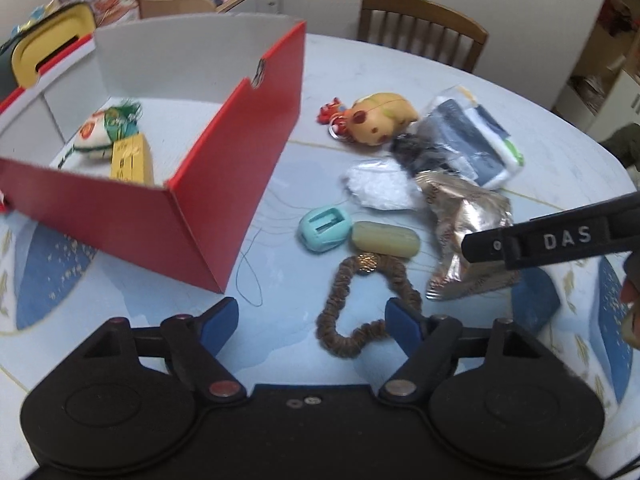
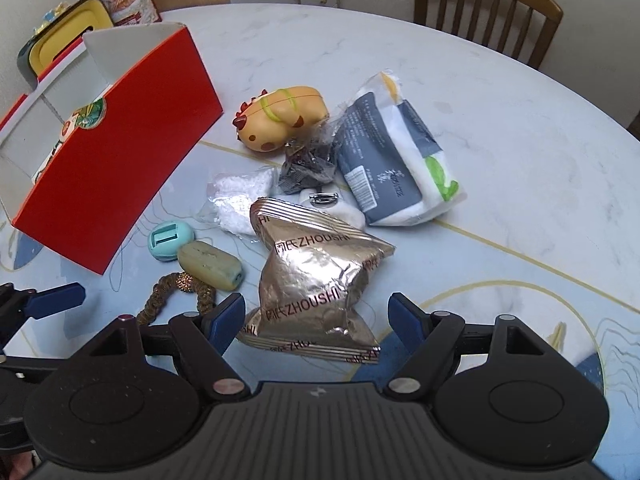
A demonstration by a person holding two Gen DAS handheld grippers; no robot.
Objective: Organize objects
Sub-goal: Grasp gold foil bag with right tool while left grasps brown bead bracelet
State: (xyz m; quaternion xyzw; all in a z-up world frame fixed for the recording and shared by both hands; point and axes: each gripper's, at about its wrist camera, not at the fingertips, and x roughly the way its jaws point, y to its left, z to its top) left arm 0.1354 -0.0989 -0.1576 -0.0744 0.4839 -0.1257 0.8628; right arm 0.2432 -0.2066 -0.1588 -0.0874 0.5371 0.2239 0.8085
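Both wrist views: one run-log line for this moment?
left gripper: open, by scrunchie | right gripper: open, straddling foil packet | red box: two items inside

Both wrist views look forward and down, low over the surface (left one further left), sharing the red box and clutter.

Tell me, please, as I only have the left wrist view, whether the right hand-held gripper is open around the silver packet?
Observer: Yes, the right hand-held gripper is open, with a blue finger on each side of the silver packet's near end.
Operator: Is anything hidden behind the packet?
Observer: A small metal clip lies just behind it, beside the grey tissue pack.
Operator: Can you read the packet?
Observer: It is printed ZHOUSHI in red.
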